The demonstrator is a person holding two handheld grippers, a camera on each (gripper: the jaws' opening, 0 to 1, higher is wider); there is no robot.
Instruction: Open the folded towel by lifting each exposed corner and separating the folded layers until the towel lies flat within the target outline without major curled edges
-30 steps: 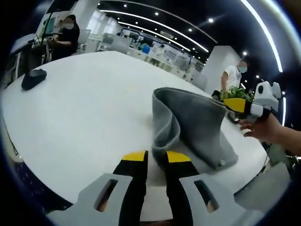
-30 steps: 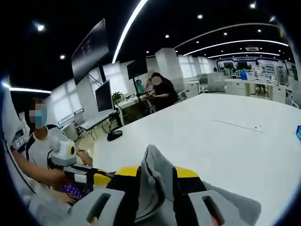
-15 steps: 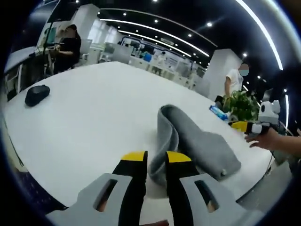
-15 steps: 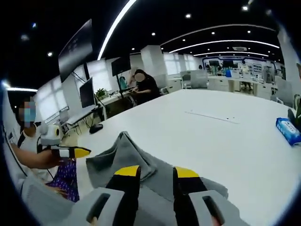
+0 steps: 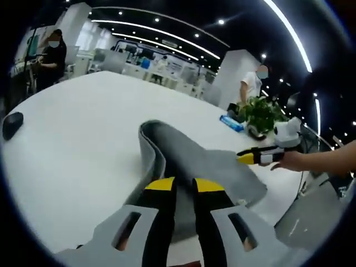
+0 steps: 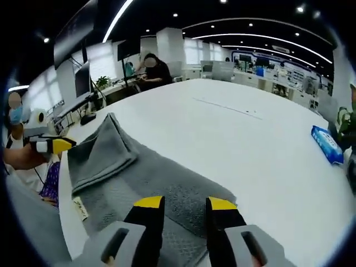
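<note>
A grey towel [image 6: 161, 178] lies spread on the white table [image 6: 239, 133], with one folded layer [image 6: 100, 147] still doubled over at its left side and a small label [image 6: 79, 208] near the front edge. My right gripper [image 6: 184, 204] hovers open over the flat part, and towel shows between its jaws. In the left gripper view the towel [image 5: 189, 156] rises as a curved fold from my left gripper [image 5: 184, 184], whose jaws are closed on its edge. The right gripper [image 5: 250, 157], held by a hand, sits at the towel's far side. The left gripper [image 6: 53, 146] shows at the towel's left corner.
A blue packet [image 6: 324, 143] lies on the table to the right, near a potted plant [image 5: 261, 114]. A black mouse [image 5: 12, 125] sits at the far left. A thin line [image 6: 228, 108] marks the table beyond the towel. People stand and sit at the room's edges.
The right gripper let go of the raised towel, and that part dropped flat onto the table. The left gripper kept its hold on the edge while both views swung.
</note>
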